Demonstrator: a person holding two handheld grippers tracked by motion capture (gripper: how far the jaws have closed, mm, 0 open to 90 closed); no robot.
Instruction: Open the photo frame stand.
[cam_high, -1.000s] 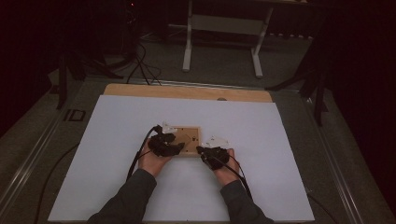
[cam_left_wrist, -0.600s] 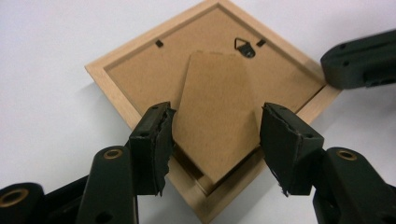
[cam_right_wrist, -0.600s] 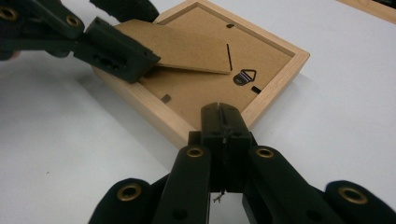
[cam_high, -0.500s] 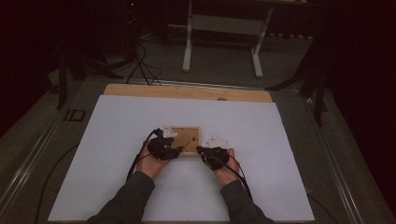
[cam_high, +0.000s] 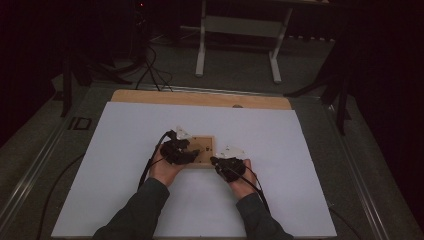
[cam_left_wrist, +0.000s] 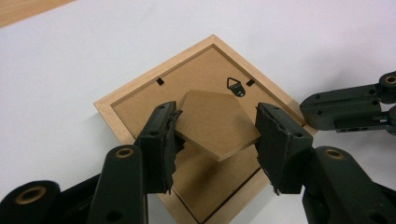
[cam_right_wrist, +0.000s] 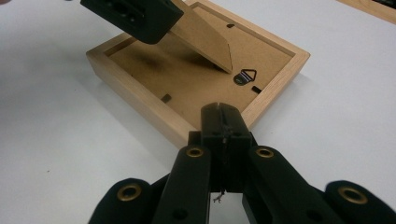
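the wooden picture frame (cam_left_wrist: 154, 100) lies face down on the white tabletop (cam_high: 110, 150), near its middle, backing board up. the left gripper (cam_left_wrist: 217, 140) has its fingers (cam_left_wrist: 161, 140) spread wide on either side of the fold-out stand flap (cam_left_wrist: 217, 123), which is tilted up off the back; whether they touch it is hard to tell. compared with a second ago, that hand has shifted slightly over the frame. the right gripper (cam_right_wrist: 223, 128), fingers pressed together and empty, sits at the frame's edge, perhaps steadying it.
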